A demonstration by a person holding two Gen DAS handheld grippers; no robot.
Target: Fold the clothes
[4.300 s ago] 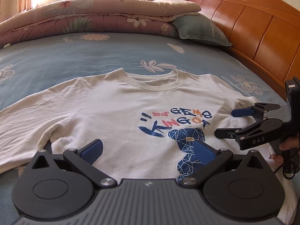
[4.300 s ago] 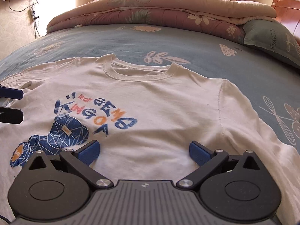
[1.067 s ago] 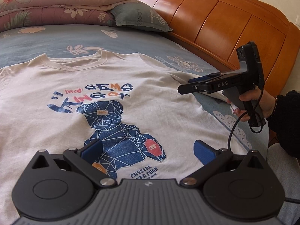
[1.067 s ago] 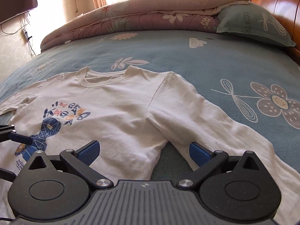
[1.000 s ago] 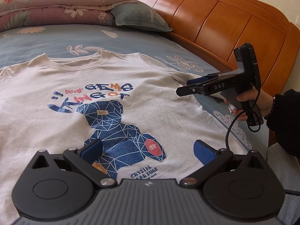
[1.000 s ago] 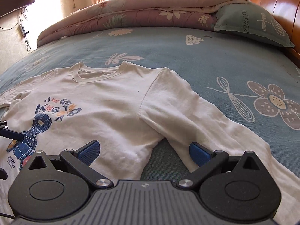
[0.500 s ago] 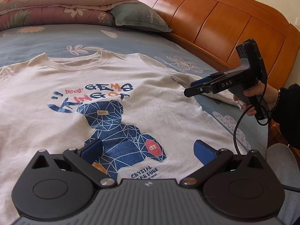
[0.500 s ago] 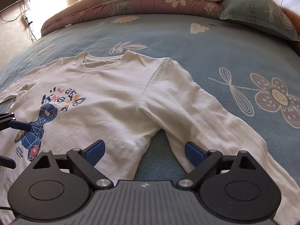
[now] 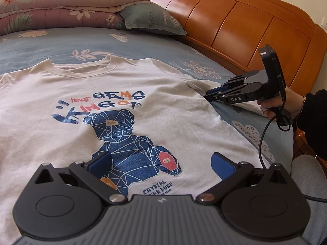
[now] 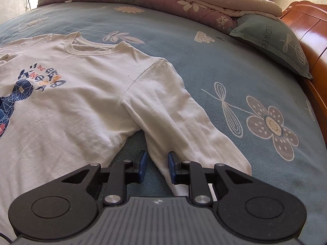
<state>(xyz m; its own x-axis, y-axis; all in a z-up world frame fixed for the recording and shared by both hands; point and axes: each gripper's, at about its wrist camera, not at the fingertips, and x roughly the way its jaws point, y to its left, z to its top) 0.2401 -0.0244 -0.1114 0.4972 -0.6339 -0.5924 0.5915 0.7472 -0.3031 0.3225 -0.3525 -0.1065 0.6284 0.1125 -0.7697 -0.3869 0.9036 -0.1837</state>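
Observation:
A white long-sleeved shirt with a blue bear print lies flat, front up, on the blue flowered bedsheet. My left gripper hovers open over the shirt's lower front with nothing between its pads. My right gripper points down at the shirt's sleeve, and its jaws are closing. The sleeve's inner edge lies between the pads, with a strip of sheet still showing beside the left pad. In the left wrist view the right gripper sits low at the sleeve, held by a hand.
A wooden headboard runs along the right side of the bed. A green pillow and a folded quilt lie at the far end. A black cable hangs from the right gripper's handle.
My right gripper has tipped down closer to the sleeve and its jaws have narrowed from wide apart to a small gap around the sleeve edge. The left gripper has stayed put.

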